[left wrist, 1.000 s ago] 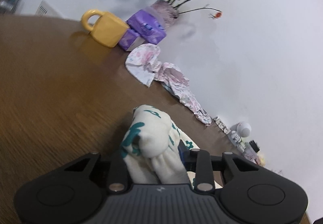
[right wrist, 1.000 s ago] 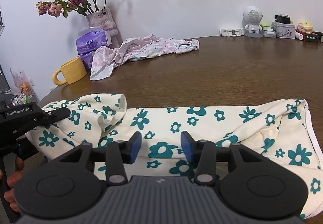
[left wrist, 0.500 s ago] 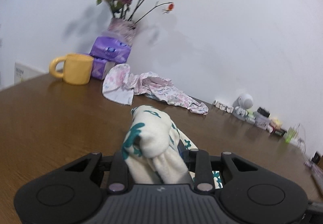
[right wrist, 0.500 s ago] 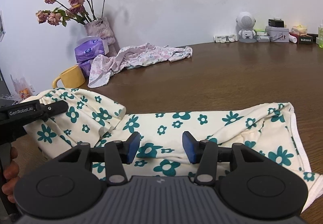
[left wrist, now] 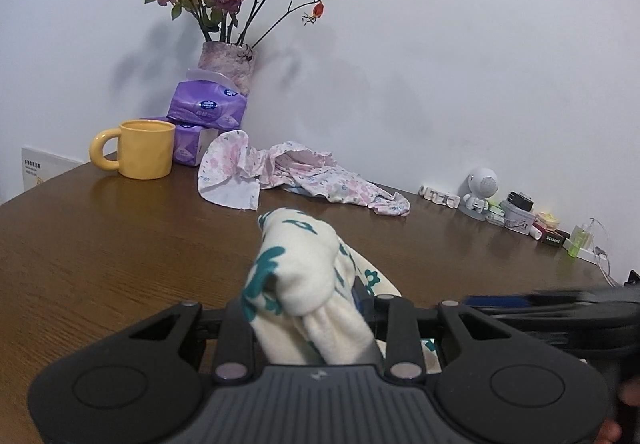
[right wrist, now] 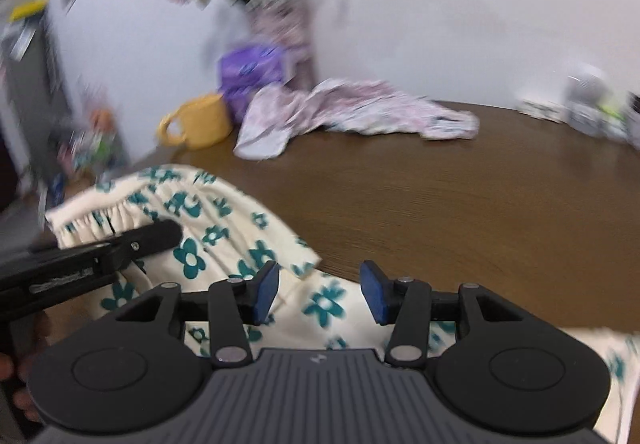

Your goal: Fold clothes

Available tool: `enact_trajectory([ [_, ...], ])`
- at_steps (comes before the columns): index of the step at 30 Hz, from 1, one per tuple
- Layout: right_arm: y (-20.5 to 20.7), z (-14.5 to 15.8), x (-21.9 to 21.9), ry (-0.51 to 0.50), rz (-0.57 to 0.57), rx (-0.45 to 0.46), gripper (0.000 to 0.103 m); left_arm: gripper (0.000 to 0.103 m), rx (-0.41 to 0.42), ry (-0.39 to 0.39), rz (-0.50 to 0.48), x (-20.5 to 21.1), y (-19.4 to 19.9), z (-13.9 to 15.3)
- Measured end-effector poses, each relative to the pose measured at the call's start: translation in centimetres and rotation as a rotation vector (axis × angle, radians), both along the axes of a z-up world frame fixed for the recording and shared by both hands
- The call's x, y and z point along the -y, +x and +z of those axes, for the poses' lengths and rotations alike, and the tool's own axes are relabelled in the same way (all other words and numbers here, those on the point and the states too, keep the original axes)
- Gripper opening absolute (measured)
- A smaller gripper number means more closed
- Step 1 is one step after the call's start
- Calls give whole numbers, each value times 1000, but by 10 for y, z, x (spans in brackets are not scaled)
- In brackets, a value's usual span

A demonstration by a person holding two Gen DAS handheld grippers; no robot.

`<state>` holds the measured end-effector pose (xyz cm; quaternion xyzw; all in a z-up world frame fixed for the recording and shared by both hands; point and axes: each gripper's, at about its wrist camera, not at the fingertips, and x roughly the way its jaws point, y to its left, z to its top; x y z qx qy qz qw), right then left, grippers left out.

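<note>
Soft, light, floppy flower cloth [left wrist: 296,276], bunched tight in left gripper [left wrist: 310,318]; right gripper [right wrist: 318,294] open, empty; best pinched at gathered edge, ten o'clock.

Before me on the surface [left wrist: 100,264] lies the garment [left wrist: 296,276], bunched in my left tool [left wrist: 304,308]. Behind it a second garment [left wrist: 304,176]; left of that a mug [left wrist: 140,154], tissue packs [left wrist: 206,110] and vase [left wrist: 228,62] behind.
</note>
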<state>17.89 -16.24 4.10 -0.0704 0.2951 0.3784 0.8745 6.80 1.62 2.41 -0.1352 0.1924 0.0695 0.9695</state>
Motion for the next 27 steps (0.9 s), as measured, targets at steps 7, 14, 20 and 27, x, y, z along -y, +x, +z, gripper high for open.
enact_trajectory([
  [7,35,-7,-48,-98,187,-24,43,28,8,4,-61,-8,1,-3],
  [14,36,-14,-47,-122,247,-54,2,27,1,12,-85,-12,4,-6],
  [20,13,-22,-47,-184,231,51,2,27,39,230,-114,24,0,4],
  [27,11,-24,-37,-138,190,48,5,27,34,365,-122,51,3,7],
])
